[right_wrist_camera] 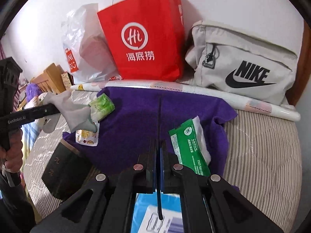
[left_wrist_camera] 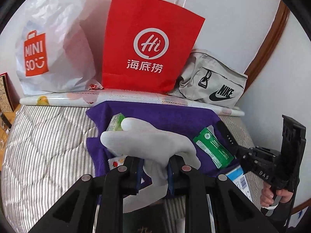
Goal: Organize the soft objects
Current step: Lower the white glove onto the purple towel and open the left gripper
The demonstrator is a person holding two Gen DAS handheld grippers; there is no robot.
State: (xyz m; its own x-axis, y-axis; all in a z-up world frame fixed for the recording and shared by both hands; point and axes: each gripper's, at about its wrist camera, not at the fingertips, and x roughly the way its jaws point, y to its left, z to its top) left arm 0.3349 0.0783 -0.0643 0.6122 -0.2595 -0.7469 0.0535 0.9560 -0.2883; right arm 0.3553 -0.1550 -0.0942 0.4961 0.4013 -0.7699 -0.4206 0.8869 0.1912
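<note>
My left gripper (left_wrist_camera: 155,167) is shut on a grey soft toy (left_wrist_camera: 147,139), which hangs above a purple cloth (left_wrist_camera: 175,116) spread on the striped bed. In the right wrist view the left gripper (right_wrist_camera: 58,108) holds the grey toy (right_wrist_camera: 73,112) over the cloth's left edge. My right gripper (right_wrist_camera: 158,147) is shut on a thin black strap (right_wrist_camera: 159,116), seen edge-on above the purple cloth (right_wrist_camera: 136,120). On the cloth lie a green-white tissue pack (right_wrist_camera: 103,106), a green wipes packet (right_wrist_camera: 190,151) and a fruit-print sachet (right_wrist_camera: 86,136). The right gripper (left_wrist_camera: 238,150) shows at the right.
Against the wall stand a red paper bag (left_wrist_camera: 147,44), a white Miniso plastic bag (left_wrist_camera: 50,54) and a grey Nike bag (left_wrist_camera: 213,81), behind a rolled mat (left_wrist_camera: 126,97). A dark box (right_wrist_camera: 64,167) and a blue-white box (right_wrist_camera: 157,213) lie near me. A hand (left_wrist_camera: 272,196) grips the right handle.
</note>
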